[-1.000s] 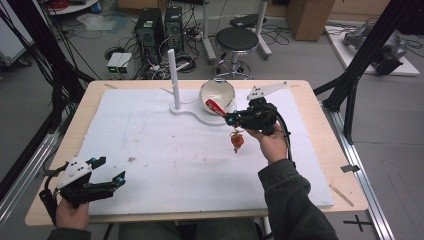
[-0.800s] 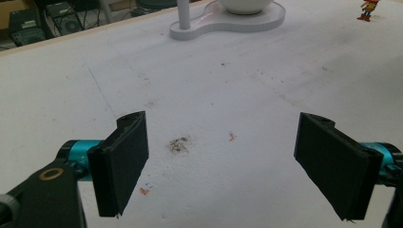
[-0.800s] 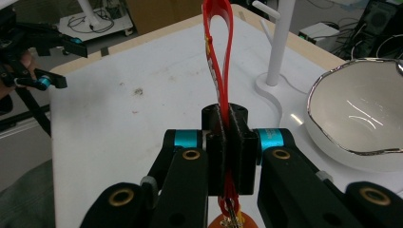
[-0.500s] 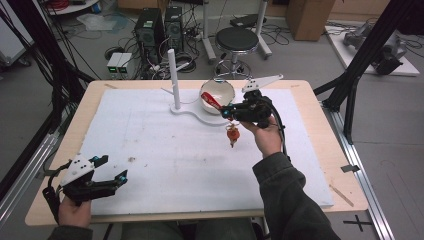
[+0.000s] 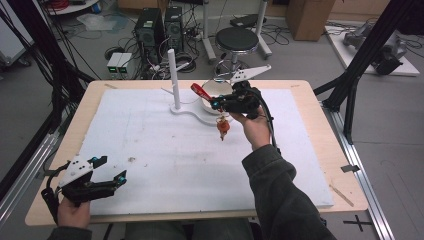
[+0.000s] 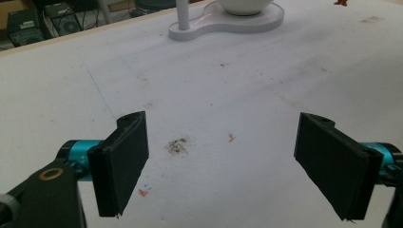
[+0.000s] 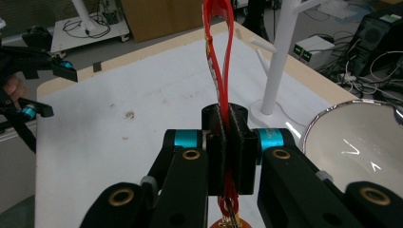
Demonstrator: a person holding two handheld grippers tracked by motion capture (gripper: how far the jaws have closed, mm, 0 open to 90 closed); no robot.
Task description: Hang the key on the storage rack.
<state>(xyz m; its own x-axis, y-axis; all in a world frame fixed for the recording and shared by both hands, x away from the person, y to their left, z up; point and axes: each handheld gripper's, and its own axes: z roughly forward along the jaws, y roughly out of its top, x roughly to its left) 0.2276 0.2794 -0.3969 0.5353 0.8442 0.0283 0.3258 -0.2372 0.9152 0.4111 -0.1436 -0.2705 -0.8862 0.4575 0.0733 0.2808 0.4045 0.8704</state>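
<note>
Red ribbon loop [image 7: 219,57] with a small orange charm [image 5: 223,127] hanging from it is clamped between the jaws of the right gripper [image 5: 223,104], which are pressed fully together on the strap; in the right gripper view the ribbon rises above the jaws as a narrow loop, and a bit of the charm shows below them. Seen from the high view, this gripper is held above the far middle of the desk [image 5: 320,150], just beside the white bowl [image 5: 214,90], with the red loop sticking out over the bowl's rim and the charm dangling clear of the white mat [image 5: 175,165] that covers the desk. The bowl sits on a white stand base [image 5: 192,112] from which a white post [image 5: 173,75] with short pegs rises, to the left of the bowl. The left gripper [image 5: 107,170] rests low at the near left corner of the desk, well apart from the ribbon; its jaws stand wide apart with nothing between them, only the stained mat showing through the gap in the left gripper view
</note>
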